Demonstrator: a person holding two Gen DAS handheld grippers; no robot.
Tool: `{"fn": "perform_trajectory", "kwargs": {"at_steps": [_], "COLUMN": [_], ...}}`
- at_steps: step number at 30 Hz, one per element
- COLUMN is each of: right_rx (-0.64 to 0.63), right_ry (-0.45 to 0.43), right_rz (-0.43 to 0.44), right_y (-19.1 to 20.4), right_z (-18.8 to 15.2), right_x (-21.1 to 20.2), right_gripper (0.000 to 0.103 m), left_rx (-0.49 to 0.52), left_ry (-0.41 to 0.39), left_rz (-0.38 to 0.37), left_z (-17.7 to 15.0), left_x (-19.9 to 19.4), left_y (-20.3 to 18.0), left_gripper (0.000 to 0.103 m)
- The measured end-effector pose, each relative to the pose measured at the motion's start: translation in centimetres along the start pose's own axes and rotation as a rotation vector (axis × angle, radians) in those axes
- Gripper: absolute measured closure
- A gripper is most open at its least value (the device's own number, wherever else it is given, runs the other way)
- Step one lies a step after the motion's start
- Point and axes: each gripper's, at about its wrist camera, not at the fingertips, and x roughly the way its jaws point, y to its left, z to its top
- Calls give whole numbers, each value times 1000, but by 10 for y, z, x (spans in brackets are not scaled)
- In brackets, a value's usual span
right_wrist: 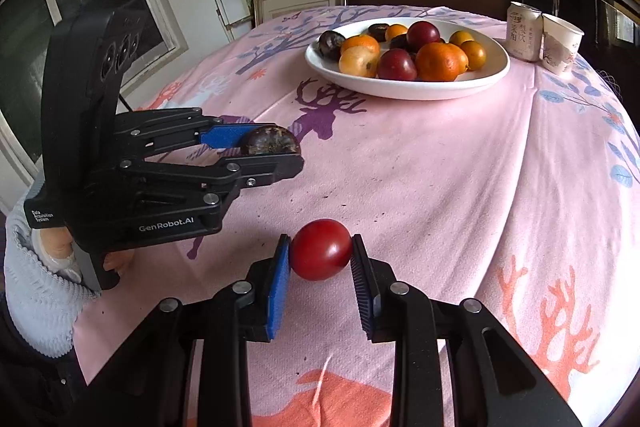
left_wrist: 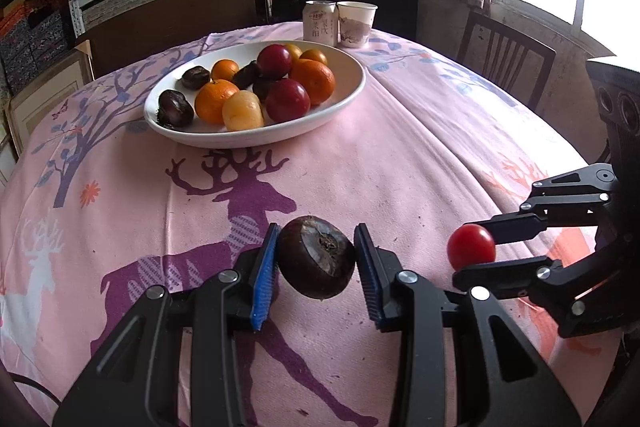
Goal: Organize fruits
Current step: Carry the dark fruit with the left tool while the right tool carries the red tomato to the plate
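My left gripper (left_wrist: 316, 259) is shut on a dark brown water chestnut (left_wrist: 317, 257), held just above the pink tablecloth. It also shows in the right wrist view (right_wrist: 272, 141), at the left. My right gripper (right_wrist: 321, 253) is shut on a red cherry tomato (right_wrist: 321, 249); in the left wrist view it (left_wrist: 474, 247) is at the right with the tomato (left_wrist: 471, 247). A white oval plate (left_wrist: 348, 95) at the far middle holds oranges, red plums, dark chestnuts and a yellow fruit. The plate (right_wrist: 496, 75) lies beyond both grippers.
A drink can (left_wrist: 319, 23) and a paper cup (left_wrist: 356, 23) stand behind the plate. A dark chair (left_wrist: 504, 55) is at the table's far right edge. Shelves of boxes line the back wall. The pink printed tablecloth (left_wrist: 400, 155) covers the table.
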Motion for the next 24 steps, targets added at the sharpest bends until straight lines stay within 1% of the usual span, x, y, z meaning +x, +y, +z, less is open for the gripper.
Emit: {"fn": "perform_trajectory", "kwargs": {"at_steps": [3, 10, 18, 21, 24], "right_rx": [34, 49, 73, 74, 72], "right_ry": [-22, -50, -84, -103, -133], "right_rz": [2, -4, -16, -29, -49], "right_y": [-8, -13, -21, -23, -27], "right_z": [0, 2, 9, 19, 36], "right_x": [-4, -9, -15, -19, -23], "right_gripper": [73, 73, 73, 73, 73], "left_rx": [-1, -1, -5, 4, 15], "left_ry": [-17, -55, -79, -89, -101], "left_rz": [63, 163, 209, 232, 253], "left_z": [4, 13, 17, 23, 34], "left_x": [-2, -8, -11, -12, -12], "left_y": [6, 14, 18, 18, 20], "left_gripper": [66, 66, 66, 66, 66]}}
